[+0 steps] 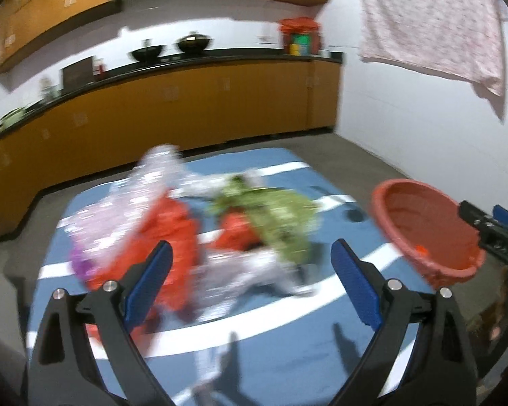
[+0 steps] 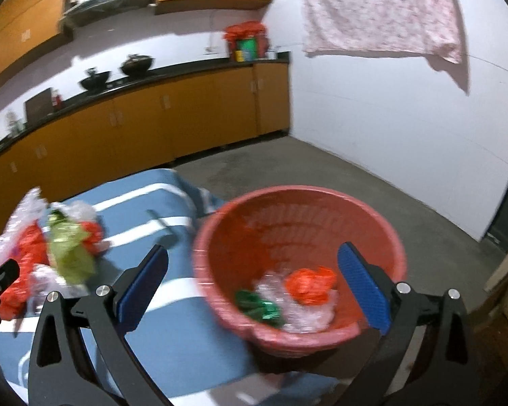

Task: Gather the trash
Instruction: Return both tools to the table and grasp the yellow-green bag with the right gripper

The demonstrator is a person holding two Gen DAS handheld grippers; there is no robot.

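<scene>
Blue striped cloth [image 1: 281, 365] covers the table, and our trash pile [image 1: 193, 230] sits on its far left part. We keep the red basket [image 2: 298, 233] at the right edge; some scraps already lie inside. Our left gripper [image 1: 250, 284] has its fingers wide apart with nothing held, and so does our right gripper [image 2: 254, 291] near the basket. Next we should reach the left one to the orange bag [image 1: 172, 237], pinch one loose fold, then lift slowly.

Blurred crumpled wrappers [image 1: 193, 237] heaped on cloth; red basket [image 2: 298, 223] holds three, perhaps.
</scene>
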